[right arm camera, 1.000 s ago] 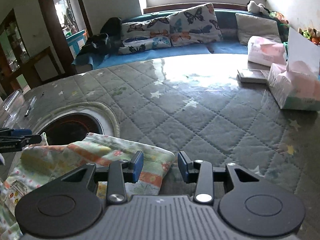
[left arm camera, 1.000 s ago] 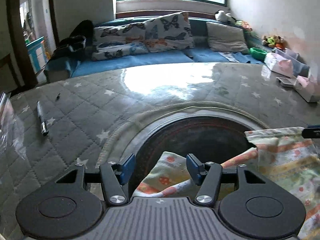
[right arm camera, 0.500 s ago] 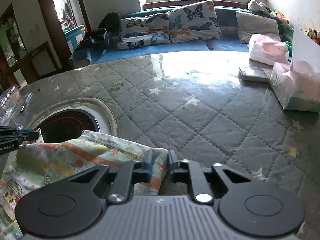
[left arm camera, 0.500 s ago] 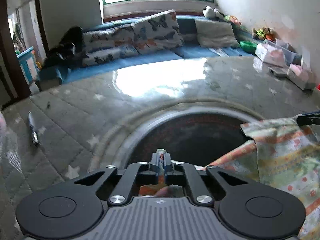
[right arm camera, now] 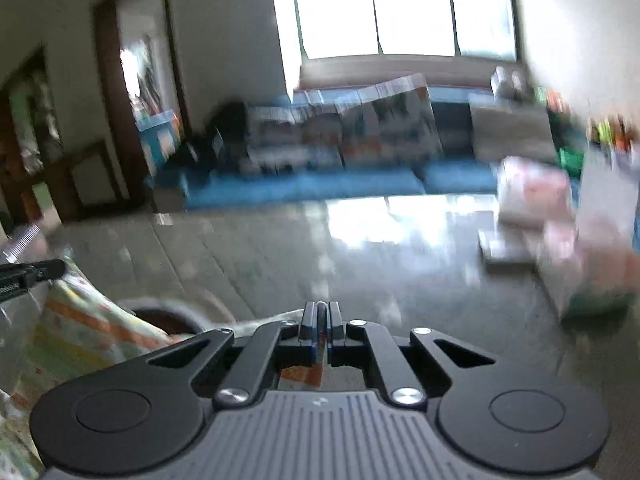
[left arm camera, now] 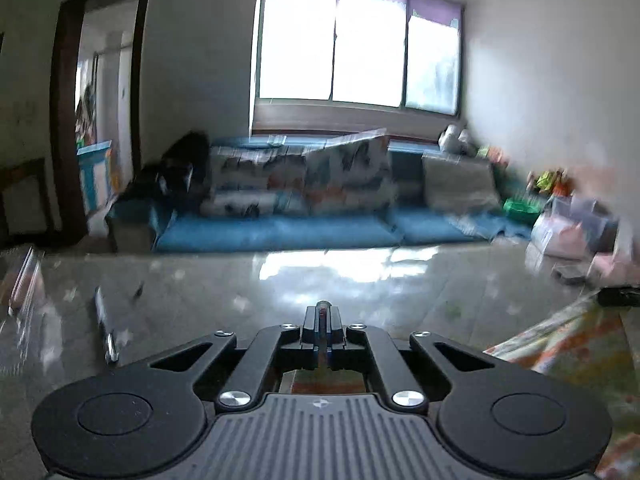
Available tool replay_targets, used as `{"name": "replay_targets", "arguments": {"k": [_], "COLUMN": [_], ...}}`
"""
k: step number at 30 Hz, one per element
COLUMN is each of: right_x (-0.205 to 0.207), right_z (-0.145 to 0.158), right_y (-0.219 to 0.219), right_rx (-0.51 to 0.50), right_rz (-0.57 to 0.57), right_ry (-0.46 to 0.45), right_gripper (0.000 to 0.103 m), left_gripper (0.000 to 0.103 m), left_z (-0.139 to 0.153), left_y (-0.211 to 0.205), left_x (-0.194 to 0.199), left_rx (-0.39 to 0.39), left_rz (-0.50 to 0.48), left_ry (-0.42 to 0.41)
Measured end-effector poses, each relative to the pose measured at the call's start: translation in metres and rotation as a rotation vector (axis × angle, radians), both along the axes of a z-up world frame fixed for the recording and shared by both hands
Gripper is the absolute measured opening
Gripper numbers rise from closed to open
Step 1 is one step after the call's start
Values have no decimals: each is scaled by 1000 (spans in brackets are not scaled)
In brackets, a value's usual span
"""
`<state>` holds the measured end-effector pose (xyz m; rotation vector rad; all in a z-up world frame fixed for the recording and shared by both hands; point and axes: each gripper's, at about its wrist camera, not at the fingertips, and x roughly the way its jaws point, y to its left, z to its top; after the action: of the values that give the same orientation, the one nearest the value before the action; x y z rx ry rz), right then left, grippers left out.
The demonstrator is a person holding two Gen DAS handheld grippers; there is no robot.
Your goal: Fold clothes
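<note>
The left gripper (left arm camera: 322,322) and right gripper (right arm camera: 321,320) each have jaws pinched tight on the patterned garment (right arm camera: 84,332).

Pen (left arm camera: 105,332) left of garment (left arm camera: 560,344)

The left claw (left arm camera: 322,320) is matte black, with blue pads between its fingers; two round black discs flank a ribbed grey plate with a small round mark; silver screws dot the linkage; the right claw (right arm camera: 321,320) looks identical.
</note>
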<state>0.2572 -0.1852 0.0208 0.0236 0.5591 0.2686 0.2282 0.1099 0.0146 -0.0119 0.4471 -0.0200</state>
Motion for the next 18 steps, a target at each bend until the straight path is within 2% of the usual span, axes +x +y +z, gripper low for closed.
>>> {"name": "replay_targets", "arguments": {"k": [1,3,4,7,11,16,18], "right_x": [3,19,24,23,20,17,18], "right_z": [1,-6,-11,-16,-10,-18,-25], "right_y": [2,3,3,4,9,37,52], "right_rx": [-14,-34,-38,-70,-92,-108,-108], "right_rz": [-11,-24,-30,-49,-6,143,201], "right_ry": [0,66,94,96,95,163,195], "right_gripper": [4,4,5,9,10,11,11], "left_gripper": [4,4,5,11,41,41,41], "left_z": [-1,-9,-13,-16,-10,-10,-17], "left_y": [-3,-6,-5,0,1,-21,-38], "left_x": [4,17,21,28,27,16,15], "left_rx": [26,71,69,27,18,28,59], "left_rz": [1,5,13,40,58,-69,-121], "left_ry": [19,83,105,138,137,176,203]}}
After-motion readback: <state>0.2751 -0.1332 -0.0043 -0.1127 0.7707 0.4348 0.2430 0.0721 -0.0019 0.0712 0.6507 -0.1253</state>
